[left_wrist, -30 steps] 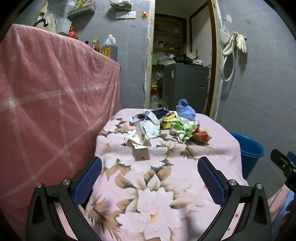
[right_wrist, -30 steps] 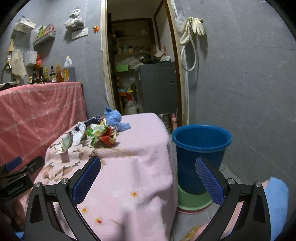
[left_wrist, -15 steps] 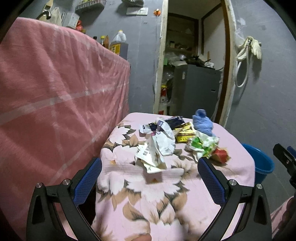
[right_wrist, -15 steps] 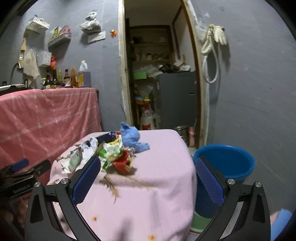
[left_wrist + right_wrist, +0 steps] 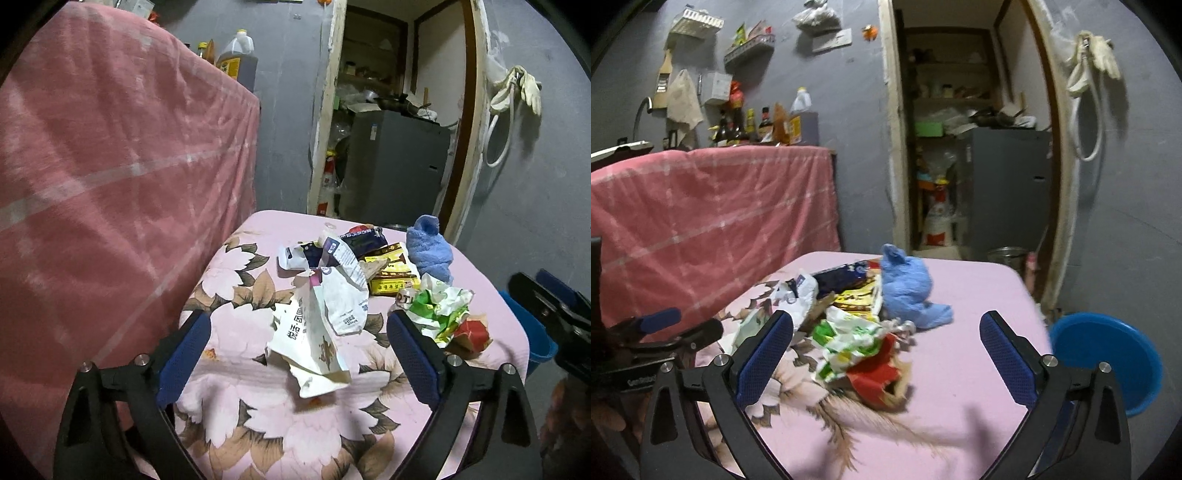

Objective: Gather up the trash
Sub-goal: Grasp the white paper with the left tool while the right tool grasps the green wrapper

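Observation:
A pile of trash lies on a small table with a pink floral cloth point(image 5: 258, 417). It holds a crumpled white paper bag point(image 5: 314, 332), a green and white wrapper point(image 5: 439, 306), a red wrapper point(image 5: 471, 332), a yellow packet point(image 5: 391, 269) and a blue cloth point(image 5: 430, 251). My left gripper point(image 5: 299, 354) is open and empty, just short of the white bag. My right gripper point(image 5: 886, 354) is open and empty, with the green and white wrapper point(image 5: 849, 343) and red wrapper point(image 5: 875, 376) between its fingers' lines. The blue cloth point(image 5: 908, 288) lies behind.
A blue bucket point(image 5: 1104, 358) stands on the floor right of the table. A tall counter under a pink checked cloth point(image 5: 110, 184) stands at the left, with bottles point(image 5: 757, 122) on top. A doorway point(image 5: 399, 129) with a grey cabinet is behind the table.
Both grippers have moved forward toward the trash pile, which now looks larger and closer. The right gripper has swung left, away from the bucket and over the table. Both stay open.

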A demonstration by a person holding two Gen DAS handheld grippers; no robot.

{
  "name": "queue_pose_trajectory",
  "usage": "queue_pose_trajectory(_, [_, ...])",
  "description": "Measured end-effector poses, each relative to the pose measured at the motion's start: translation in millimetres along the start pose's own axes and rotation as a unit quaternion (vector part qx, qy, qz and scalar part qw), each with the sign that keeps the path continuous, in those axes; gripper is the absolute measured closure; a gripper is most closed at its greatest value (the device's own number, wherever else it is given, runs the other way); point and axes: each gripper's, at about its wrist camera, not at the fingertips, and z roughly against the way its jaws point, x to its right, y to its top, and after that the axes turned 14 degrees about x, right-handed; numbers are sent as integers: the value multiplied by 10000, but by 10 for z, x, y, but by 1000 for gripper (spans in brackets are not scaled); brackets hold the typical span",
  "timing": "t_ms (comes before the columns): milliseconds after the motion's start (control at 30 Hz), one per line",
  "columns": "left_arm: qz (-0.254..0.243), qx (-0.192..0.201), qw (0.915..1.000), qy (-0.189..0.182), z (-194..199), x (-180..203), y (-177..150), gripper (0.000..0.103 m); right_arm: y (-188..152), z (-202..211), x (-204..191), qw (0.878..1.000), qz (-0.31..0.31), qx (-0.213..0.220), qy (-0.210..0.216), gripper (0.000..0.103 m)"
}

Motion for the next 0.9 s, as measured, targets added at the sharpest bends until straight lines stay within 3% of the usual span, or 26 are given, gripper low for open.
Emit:
queue_pose_trajectory(367, [1,-381,9987,-342,-209,16,-36,42,-163,-448,-16,9973,-67,-675,283,29])
queue_pose_trajectory(900, [238,-1281,9892,-679,-498,-19,-95,78,-306,-726,-75,9884,13,-1386,623,52])
